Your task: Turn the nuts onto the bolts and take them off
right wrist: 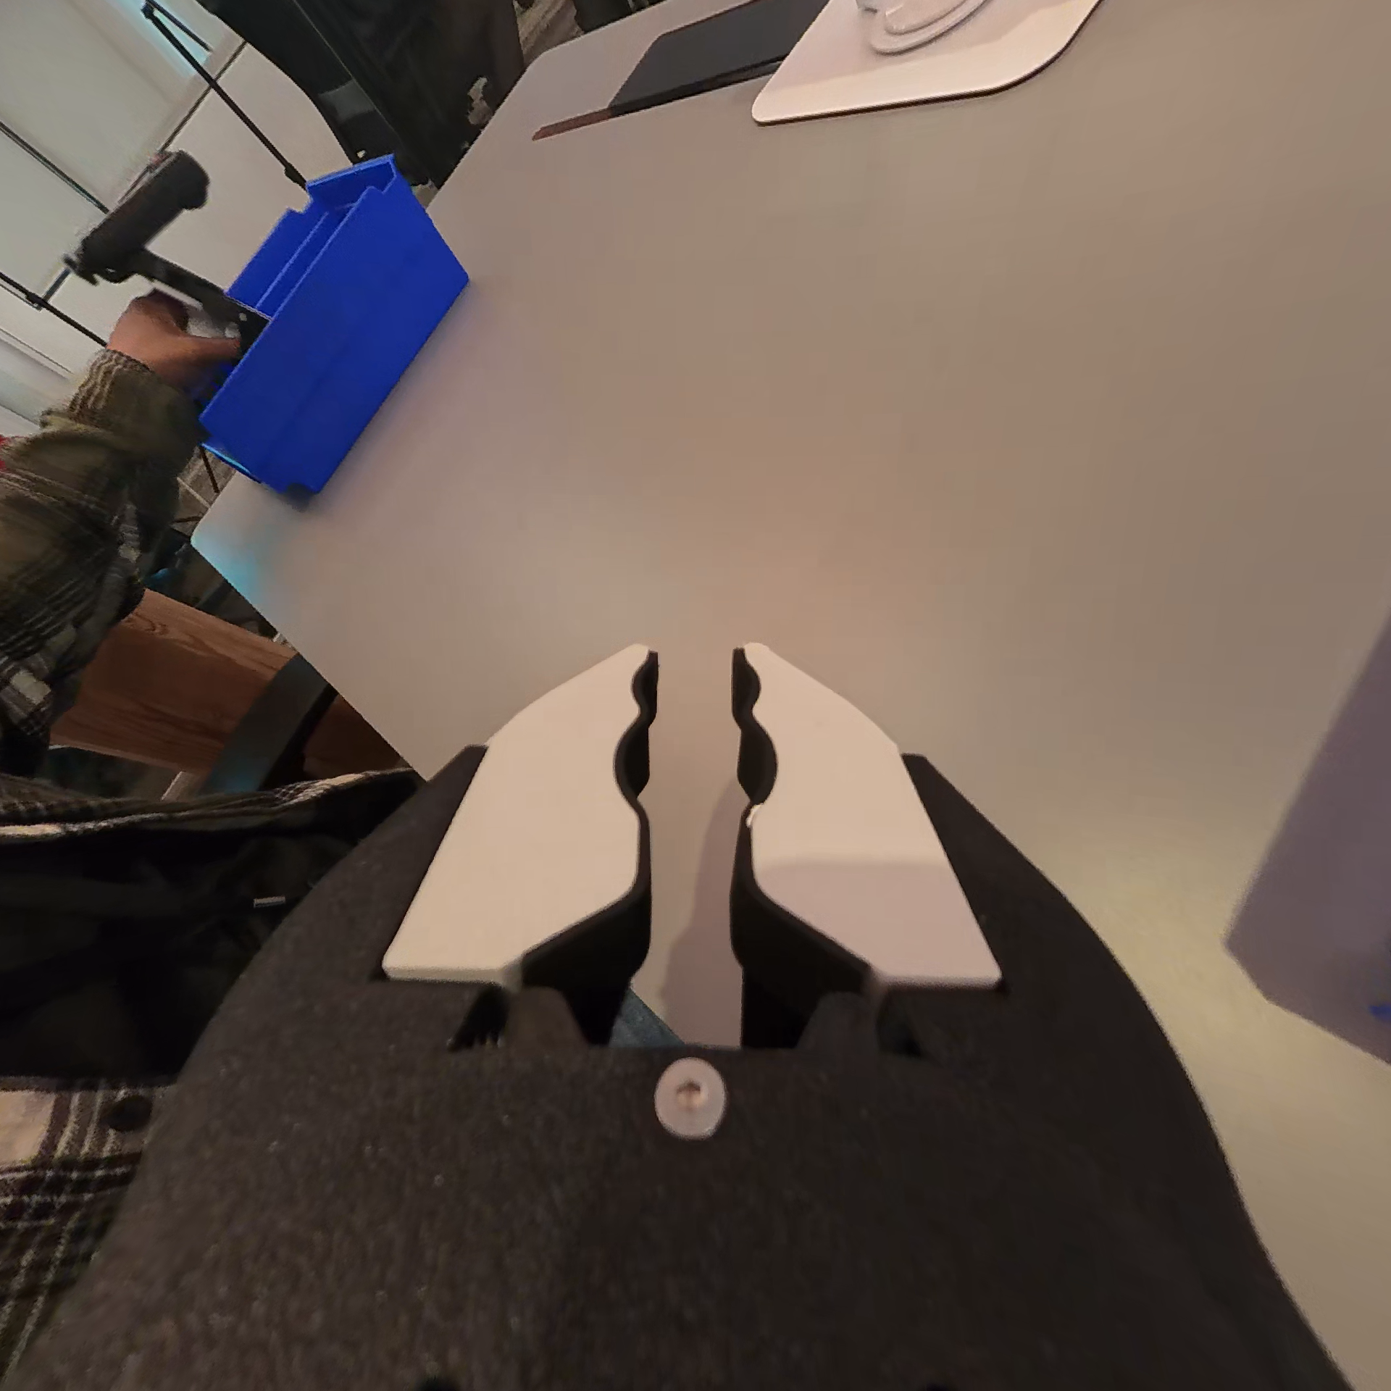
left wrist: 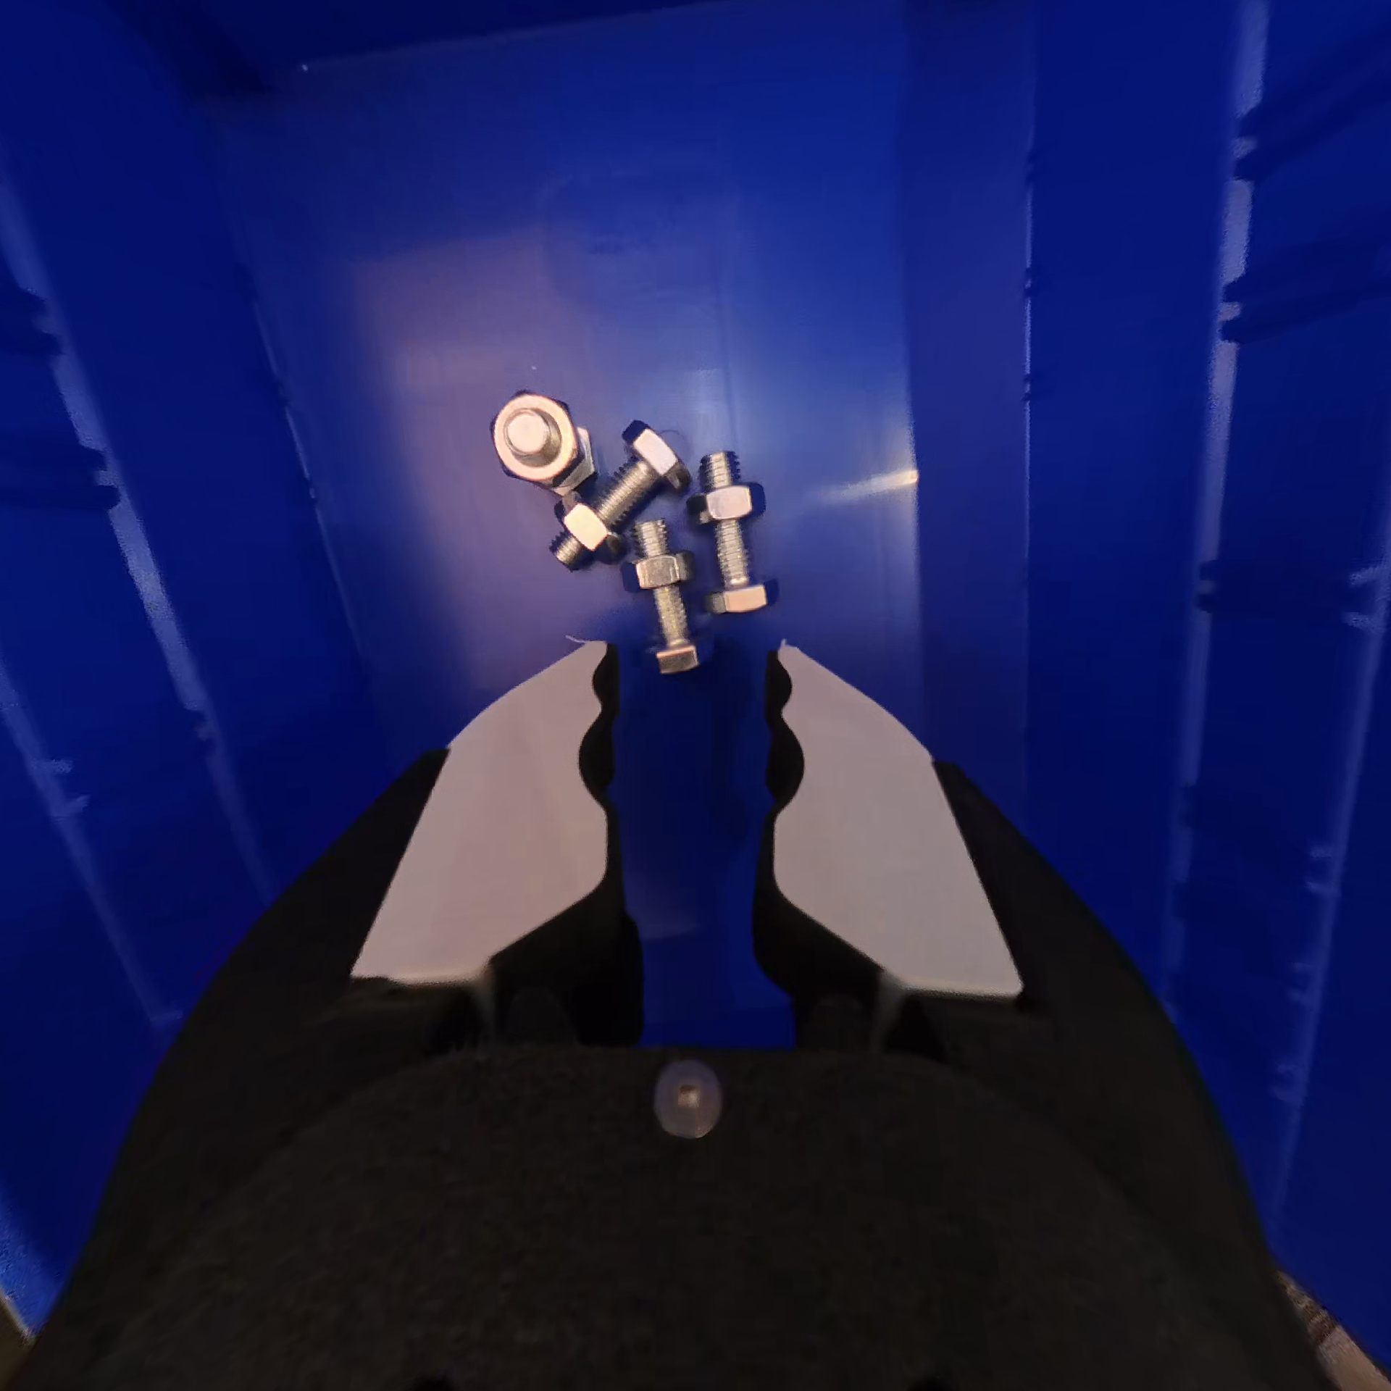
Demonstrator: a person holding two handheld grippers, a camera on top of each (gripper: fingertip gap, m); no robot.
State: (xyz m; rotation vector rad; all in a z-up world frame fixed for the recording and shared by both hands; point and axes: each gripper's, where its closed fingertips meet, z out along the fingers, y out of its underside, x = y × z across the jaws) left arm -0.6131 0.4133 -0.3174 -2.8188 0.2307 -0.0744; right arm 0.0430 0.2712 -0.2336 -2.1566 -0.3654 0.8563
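Several silver bolts with nuts threaded on them lie in a cluster on the floor of a blue bin (left wrist: 753,226). One bolt (left wrist: 666,602) lies nearest, its head between my left fingertips. Another bolt (left wrist: 728,536) lies to its right, a third (left wrist: 613,493) slants at the left, and one (left wrist: 536,449) stands on end. My left gripper (left wrist: 689,651) is open inside the bin, holding nothing. My right gripper (right wrist: 694,655) is open and empty above the grey table (right wrist: 903,376). The bin (right wrist: 339,346) shows at the far left in the right wrist view.
The bin's walls close in on both sides of my left gripper. In the right wrist view a person's hand (right wrist: 162,339) holds the other gripper at the bin, near the table's left edge. A white mat (right wrist: 903,68) and a dark pad (right wrist: 700,60) lie at the far end. Tip to tip, the grippers are about 70 cm apart.
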